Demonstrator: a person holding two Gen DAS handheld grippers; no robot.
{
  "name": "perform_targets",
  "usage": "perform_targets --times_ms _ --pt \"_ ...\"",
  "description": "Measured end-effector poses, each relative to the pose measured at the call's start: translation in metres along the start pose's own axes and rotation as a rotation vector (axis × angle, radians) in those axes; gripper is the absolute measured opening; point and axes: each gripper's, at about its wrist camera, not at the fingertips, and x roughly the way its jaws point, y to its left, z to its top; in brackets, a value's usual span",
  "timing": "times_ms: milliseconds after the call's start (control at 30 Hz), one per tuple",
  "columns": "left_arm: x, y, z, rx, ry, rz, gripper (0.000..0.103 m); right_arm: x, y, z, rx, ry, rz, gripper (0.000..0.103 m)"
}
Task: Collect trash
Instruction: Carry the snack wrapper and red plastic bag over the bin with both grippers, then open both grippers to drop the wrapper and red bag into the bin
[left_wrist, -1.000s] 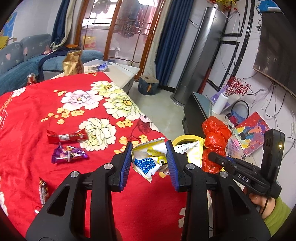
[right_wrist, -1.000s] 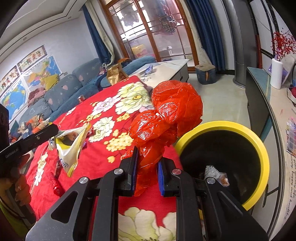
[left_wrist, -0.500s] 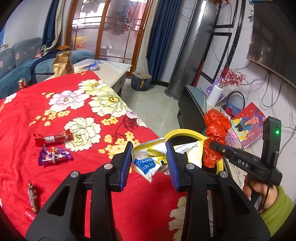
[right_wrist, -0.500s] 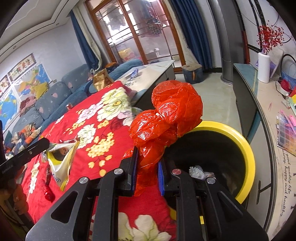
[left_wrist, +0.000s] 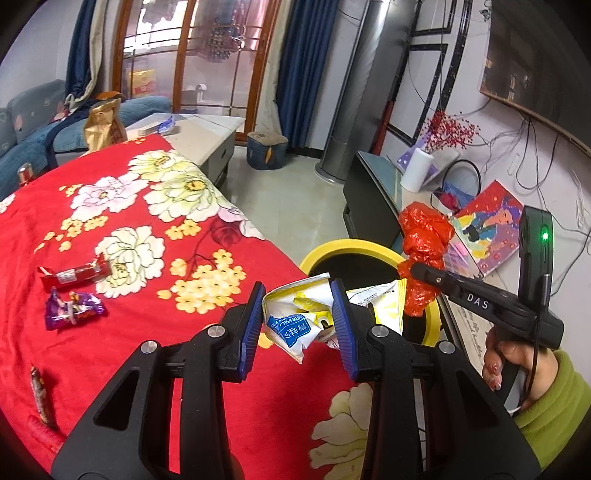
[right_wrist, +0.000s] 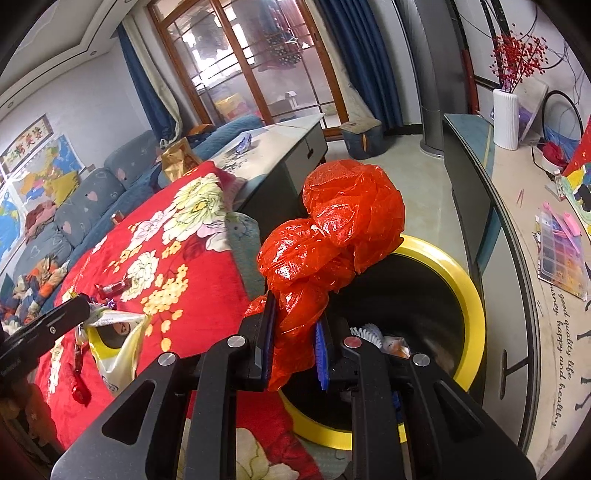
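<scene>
My left gripper (left_wrist: 298, 325) is shut on a crumpled yellow and white snack bag (left_wrist: 295, 317), held near the edge of the red flowered blanket (left_wrist: 122, 206), just short of the yellow-rimmed bin (left_wrist: 347, 246). My right gripper (right_wrist: 293, 345) is shut on a crumpled red plastic bag (right_wrist: 332, 229), held over the bin (right_wrist: 465, 291). Both also show in the other view: the red bag (left_wrist: 424, 236) above the bin's right rim, the snack bag (right_wrist: 114, 332) at lower left. Some trash lies inside the bin.
A red wrapper (left_wrist: 70, 274), a purple wrapper (left_wrist: 72, 308) and a thin wrapper (left_wrist: 38, 391) lie on the blanket. A gold bag (left_wrist: 103, 123) stands at its far end. A dark cabinet (right_wrist: 491, 236) with a white vase (right_wrist: 506, 118) runs along the right of the bin.
Both grippers have moved toward the bin with their loads. The red bag went from beside the rim to above the bin's opening. The snack bag has come closer to the rim.
</scene>
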Motion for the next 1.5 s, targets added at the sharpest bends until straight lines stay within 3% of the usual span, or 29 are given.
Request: perform_targets --times_ms 1067,1100,1133,1167,1200,1333,1400,1500 --pt "0.085 -0.065 -0.014 0.15 0.152 -0.055 0.03 0.002 -0.053 -0.003 0.065 0.034 -0.033 0.02" --pt "0.086 -0.066 -0.013 0.149 0.147 -0.057 0.034 0.002 -0.054 -0.002 0.063 0.036 -0.036 0.021" --pt "0.086 -0.066 -0.012 0.147 0.14 -0.059 0.04 0.002 -0.054 -0.002 0.061 0.034 -0.043 0.029" --pt "0.086 -0.065 -0.011 0.142 0.131 -0.059 0.059 0.002 -0.054 -0.002 0.061 0.035 -0.048 0.035" --pt "0.085 -0.063 -0.01 0.13 0.12 -0.057 0.072 0.002 -0.054 -0.003 0.059 0.038 -0.053 0.043" --pt "0.079 -0.054 -0.007 0.08 0.103 -0.074 0.075 0.004 -0.054 -0.005 0.051 0.046 -0.069 0.048" --pt "0.074 -0.048 -0.008 0.052 0.085 -0.073 0.088 0.005 -0.053 -0.007 0.05 0.047 -0.069 0.05" --pt "0.063 -0.039 -0.008 0.015 0.056 -0.061 0.09 0.006 -0.05 -0.008 0.044 0.046 -0.071 0.05"
